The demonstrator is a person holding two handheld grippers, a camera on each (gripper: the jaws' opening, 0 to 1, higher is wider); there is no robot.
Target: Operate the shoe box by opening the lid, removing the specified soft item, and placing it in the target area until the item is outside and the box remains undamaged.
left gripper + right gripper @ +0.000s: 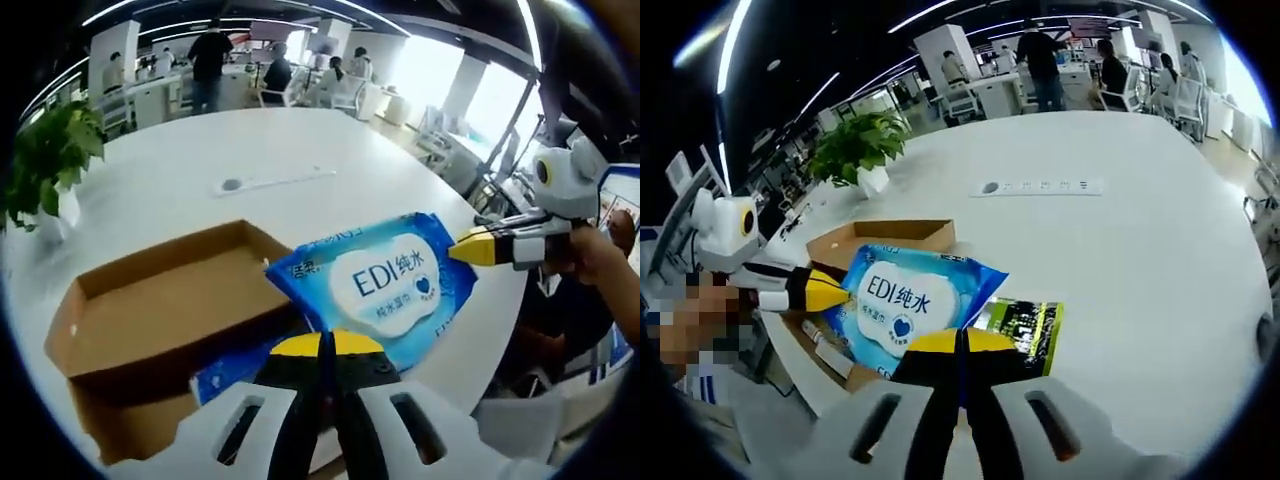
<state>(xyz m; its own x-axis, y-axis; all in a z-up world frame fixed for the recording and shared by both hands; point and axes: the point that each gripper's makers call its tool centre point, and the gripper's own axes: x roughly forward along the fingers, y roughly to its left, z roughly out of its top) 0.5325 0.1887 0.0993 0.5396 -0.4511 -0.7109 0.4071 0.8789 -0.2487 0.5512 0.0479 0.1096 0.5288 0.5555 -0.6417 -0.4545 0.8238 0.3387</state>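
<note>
The wet wipes pack [385, 285] is held aloft beyond the open cardboard shoe box [160, 310], clamped by the left gripper [328, 345] and the right gripper [962, 345], so opposed pulling is judged liable to tear it.

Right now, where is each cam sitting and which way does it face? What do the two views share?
Left gripper view: rides the left claw, looking across the open cardboard shoe box and the blue wet wipes pack held over the white table; the right claw and a hand enter from the right.
Right gripper view: rides the right claw, facing the same pack from the opposite end, with a green packet beside it; the left claw enters from the left.
Shared: wipes pack, box, table, potted plant.
</note>
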